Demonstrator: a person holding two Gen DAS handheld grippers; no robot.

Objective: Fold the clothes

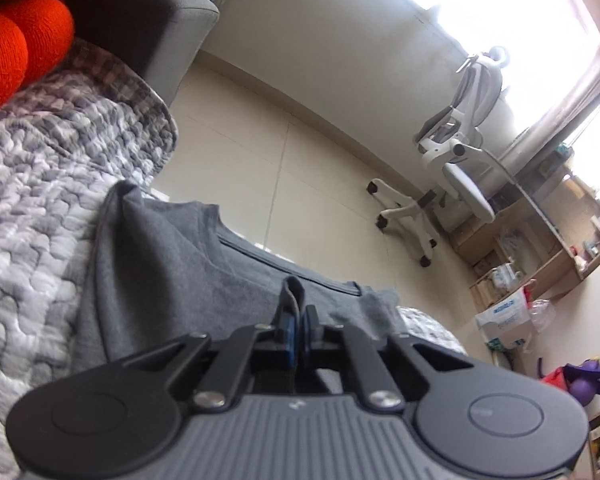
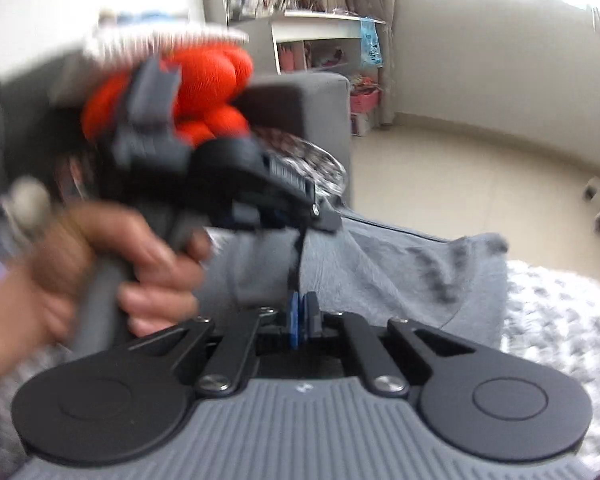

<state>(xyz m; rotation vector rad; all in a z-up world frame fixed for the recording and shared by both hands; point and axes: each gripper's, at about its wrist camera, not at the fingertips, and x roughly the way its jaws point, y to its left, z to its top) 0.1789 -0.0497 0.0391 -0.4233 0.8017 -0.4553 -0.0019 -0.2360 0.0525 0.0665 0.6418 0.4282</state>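
Note:
A grey T-shirt (image 1: 172, 248) lies on the quilted bed cover (image 1: 28, 200), its collar edge toward the floor side. In the left wrist view my left gripper (image 1: 299, 310) is shut on a raised fold of the shirt. The right wrist view is blurred. There my right gripper (image 2: 303, 309) is shut on a dark edge of the grey shirt (image 2: 380, 264), which stretches up to the left gripper (image 2: 300, 220) just ahead. A hand (image 2: 152, 272) grips the left gripper's handle. The shirt bunches into folds between and to the right of the two grippers.
An orange plush toy (image 1: 16, 40) sits at the head of the bed against a grey padded backrest (image 1: 140, 24). Beyond the bed edge are a tiled floor (image 1: 300, 140), a white office chair (image 1: 460, 152) and wooden shelves (image 1: 540, 240) with clutter.

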